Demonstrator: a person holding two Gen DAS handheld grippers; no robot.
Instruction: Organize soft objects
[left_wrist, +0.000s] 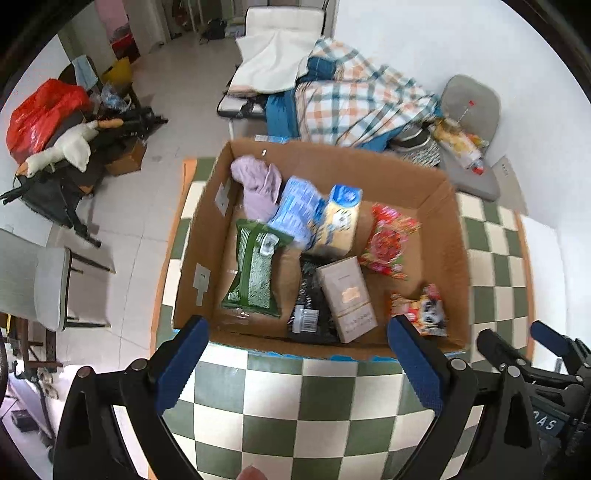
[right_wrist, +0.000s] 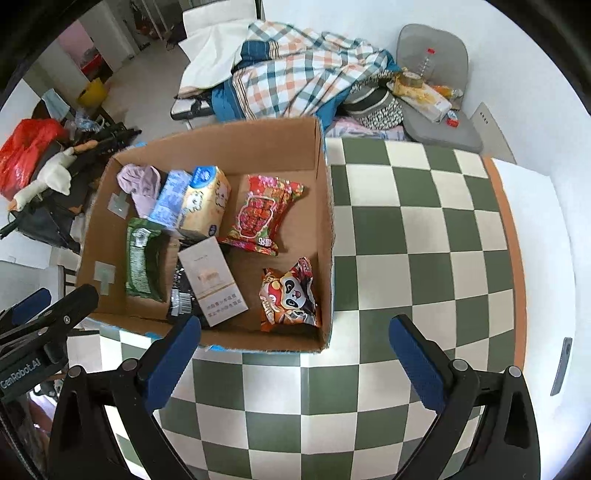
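Both the left gripper (left_wrist: 295, 369) and the right gripper (right_wrist: 295, 363) hang spread wide and empty just before the cardboard box (right_wrist: 325, 221) on the checked cloth (right_wrist: 406, 258). Inside the box lie a panda packet (right_wrist: 290, 295), a green pack (left_wrist: 255, 269), a red packet (right_wrist: 260, 216) and, at the far corner, a lilac cloth (left_wrist: 256, 184).

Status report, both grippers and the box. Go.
Left gripper open, empty. Right gripper open, empty. Cardboard box on checkered cloth, packets and purple cloth inside. Nothing blocking.
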